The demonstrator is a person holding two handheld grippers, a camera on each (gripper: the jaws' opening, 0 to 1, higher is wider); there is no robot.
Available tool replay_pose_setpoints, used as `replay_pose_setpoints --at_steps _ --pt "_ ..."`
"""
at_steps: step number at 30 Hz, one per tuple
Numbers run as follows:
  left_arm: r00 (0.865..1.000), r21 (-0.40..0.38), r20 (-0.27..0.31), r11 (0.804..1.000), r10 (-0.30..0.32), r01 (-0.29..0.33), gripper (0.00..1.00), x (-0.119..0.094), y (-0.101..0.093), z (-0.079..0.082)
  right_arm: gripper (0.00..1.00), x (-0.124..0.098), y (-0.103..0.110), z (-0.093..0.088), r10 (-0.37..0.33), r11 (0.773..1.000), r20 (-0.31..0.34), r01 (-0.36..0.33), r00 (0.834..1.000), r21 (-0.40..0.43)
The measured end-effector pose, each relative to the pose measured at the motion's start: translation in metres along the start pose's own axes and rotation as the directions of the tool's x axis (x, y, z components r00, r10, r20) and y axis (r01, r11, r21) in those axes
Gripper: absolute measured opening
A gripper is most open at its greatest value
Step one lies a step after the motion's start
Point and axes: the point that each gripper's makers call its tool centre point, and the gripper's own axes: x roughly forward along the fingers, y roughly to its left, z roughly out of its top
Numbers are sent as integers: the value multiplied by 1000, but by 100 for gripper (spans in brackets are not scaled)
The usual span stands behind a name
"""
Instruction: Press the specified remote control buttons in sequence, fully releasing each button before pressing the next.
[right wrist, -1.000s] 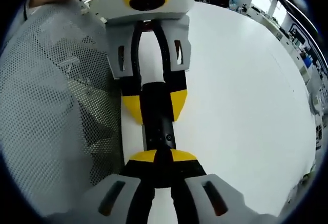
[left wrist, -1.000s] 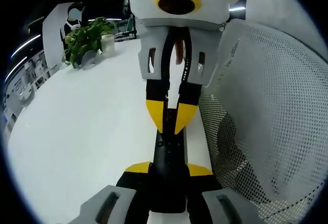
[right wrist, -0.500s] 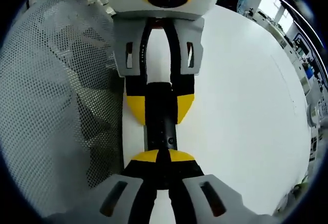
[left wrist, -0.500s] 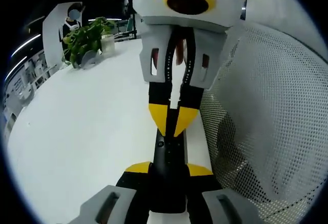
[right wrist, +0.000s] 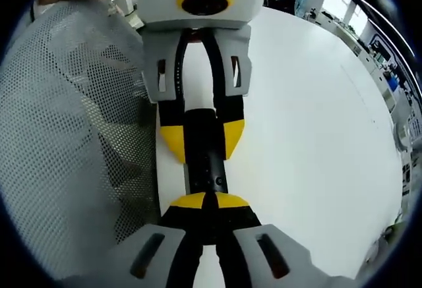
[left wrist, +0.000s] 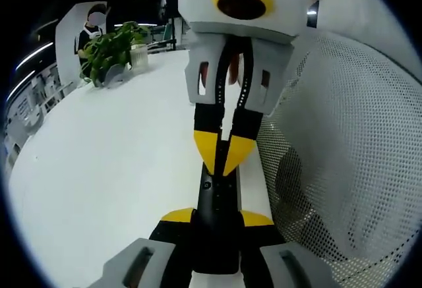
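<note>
Altogether one black remote, two hand-held grippers, one potted plant.

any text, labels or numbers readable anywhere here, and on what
None can be read.
The black remote, clamped between the left gripper jaws, shows small round buttons but no legible marks.
The right gripper and its closed yellow tips carry no lettering.
The white table, the plant and the mesh sleeve bear no writing.
Background shelves and screens are too small and blurred.
</note>
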Motion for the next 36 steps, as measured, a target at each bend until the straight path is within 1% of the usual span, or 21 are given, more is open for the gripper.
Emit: replay_pose_setpoints --at_steps 4,8,10,12,16,18,21,22,24,26,28,30,33,36 --pt "1000 1 -3 1000 3 -3 24 0 0 0 0 0 0 0 -14 999 -3 13 1000 -44" --pt "1000 -2 2 1000 2 -2 24 0 0 0 0 1 -1 1 -12 999 -17 11 1000 -44" --pt "1000 -1 0 1000 3 -3 24 0 0 0 0 1 -1 0 -10 999 -14 9 1000 -47" --pt "1000 1 -2 1000 4 -4 24 0 0 0 0 1 -1 0 -10 997 -8 10 1000 -71" --pt "1000 0 1 1000 3 -3 24 0 0 0 0 2 0 1 -17 996 -24 15 1000 -92" --pt "1000 1 1 1000 2 -2 24 0 0 0 0 2 0 0 -27 995 -9 26 1000 -98" --pt "1000 -2 1 1000 6 -6 24 0 0 0 0 0 -1 -1 -36 996 56 41 998 -76" --pt "1000 -1 1 1000 6 -6 24 0 0 0 0 0 -1 -1 -36 997 61 39 997 -60" --pt "1000 -3 2 1000 7 -7 24 0 0 0 0 0 -2 0 -45 999 60 44 997 10" --pt "1000 -5 5 1000 6 -6 24 0 0 0 0 0 -1 1 -63 998 62 64 996 -5" --pt "1000 -4 2 1000 6 -6 24 0 0 0 0 0 -1 1 -93 994 73 96 993 -49" --pt "1000 -7 0 1000 8 -8 24 0 0 0 0 -1 0 0 -100 994 72 103 992 -37" --pt "1000 -11 3 1000 6 -6 24 0 0 0 0 -2 2 1 -94 995 67 97 993 -39" --pt "1000 -15 7 1000 5 -5 24 0 0 0 0 0 11 7 -68 997 74 71 995 -39"
